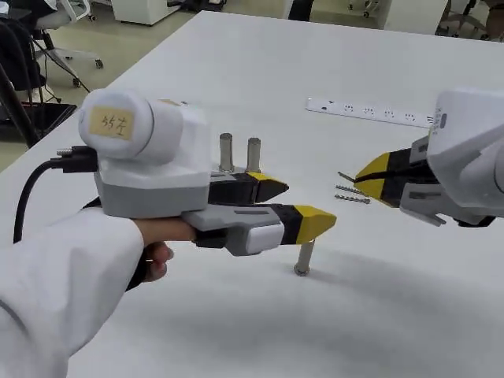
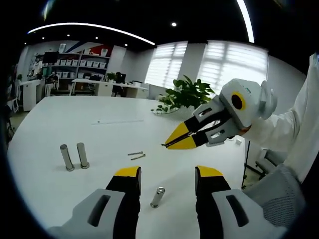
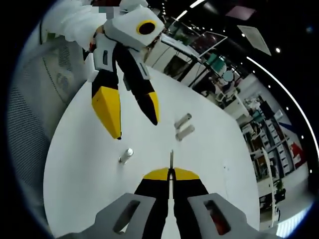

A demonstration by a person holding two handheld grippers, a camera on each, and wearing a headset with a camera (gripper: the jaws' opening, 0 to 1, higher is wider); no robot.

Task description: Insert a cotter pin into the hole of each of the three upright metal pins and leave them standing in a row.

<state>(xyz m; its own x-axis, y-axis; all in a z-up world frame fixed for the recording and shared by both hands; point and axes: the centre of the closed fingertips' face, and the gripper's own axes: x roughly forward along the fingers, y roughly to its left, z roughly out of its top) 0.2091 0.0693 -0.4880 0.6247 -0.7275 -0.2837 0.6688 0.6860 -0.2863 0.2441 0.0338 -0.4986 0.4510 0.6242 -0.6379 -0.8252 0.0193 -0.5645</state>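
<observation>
Centrally, left gripper [image 1: 309,206], jaws apart, overhangs one metal pin [image 1: 304,257]; right gripper [image 1: 361,178] clamps a cotter pin [image 1: 345,176]; power strip [image 1: 368,112] upper right.

Handwritten "55" and unclear character, yellow sticker [image 1: 111,124] on left tongs [image 1: 309,206]

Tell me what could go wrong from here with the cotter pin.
1. The nearest metal pin stands unheld under the open left gripper; an off-centre close could topple it.
2. The right gripper holds the thin cotter pin by one end, so it may twist or slip when pressed against the pin.
3. A toppled pin might roll into the two standing pins.
</observation>
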